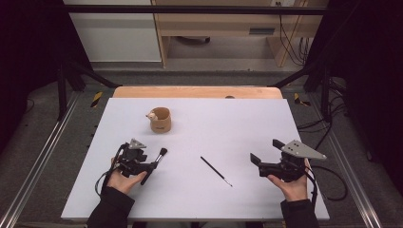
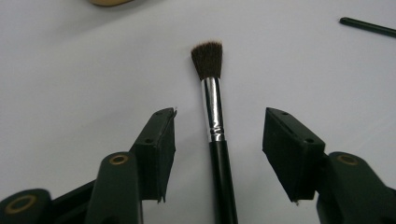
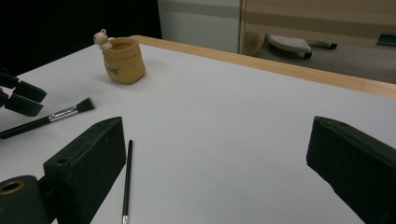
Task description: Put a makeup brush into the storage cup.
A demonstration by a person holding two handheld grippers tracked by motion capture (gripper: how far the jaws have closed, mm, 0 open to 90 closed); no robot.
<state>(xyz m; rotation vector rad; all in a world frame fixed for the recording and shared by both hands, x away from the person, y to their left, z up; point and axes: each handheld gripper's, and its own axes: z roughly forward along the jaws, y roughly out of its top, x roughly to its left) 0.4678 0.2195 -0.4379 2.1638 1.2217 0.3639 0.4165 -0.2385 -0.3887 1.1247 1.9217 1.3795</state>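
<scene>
Two tongs: left gripper [image 2: 217,140] and right gripper [image 3: 224,172] both wide open, holding nothing.
Tip: squeeze black-handled, brown-bristled makeup brush [image 2: 215,116] mid-handle.

White table top [image 1: 247,123] with three things on it

A wooden strip runs along its far edge. A tan pot [image 1: 160,119] stands upper left of centre; a black-handled, silver-collared brush [image 1: 157,161] lies at lower left, bristles up and right; a thin dark brush [image 1: 216,171] lies slantwise near bottom centre, apart from both.
</scene>
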